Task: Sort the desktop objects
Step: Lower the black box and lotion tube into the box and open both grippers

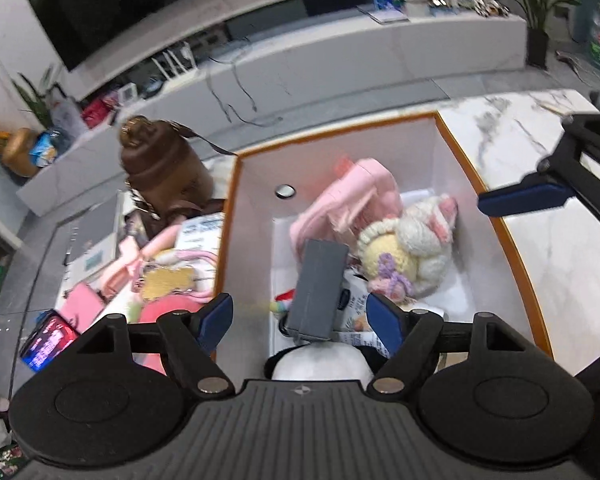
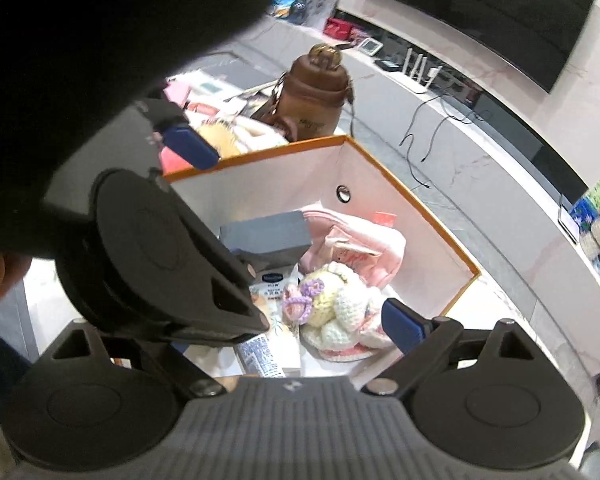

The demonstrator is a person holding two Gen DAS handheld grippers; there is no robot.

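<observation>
1. Both my grippers hang over the open white box with the orange rim (image 1: 452, 148), which stands on the marble desk (image 1: 560, 248) and fills the middle of the left wrist view.
2. My left gripper (image 1: 300, 316) has its blue fingers (image 1: 216, 316) spread wide with nothing pinched; the flat grey rectangular case (image 1: 320, 288) lies below the gap, loose in the box.
3. My right gripper (image 2: 292, 320) is also spread and empty; one blue finger (image 2: 404, 330) shows at lower right, while the other is hidden behind my left gripper's body.
4. Already in the box, as I judge it: the grey case, a pink fabric bag (image 1: 356, 196), a cream crocheted doll with purple flowers (image 1: 404, 256) and a printed packet (image 2: 272, 292).
5. Still outside, at the left of the left wrist view: a brown leather bucket bag (image 1: 160, 168), pink pouches (image 1: 84, 304), a gold tag (image 1: 168, 284) and a phone with a lit screen (image 1: 48, 340).
6. So sorting looks partly done, with that pile left.
</observation>
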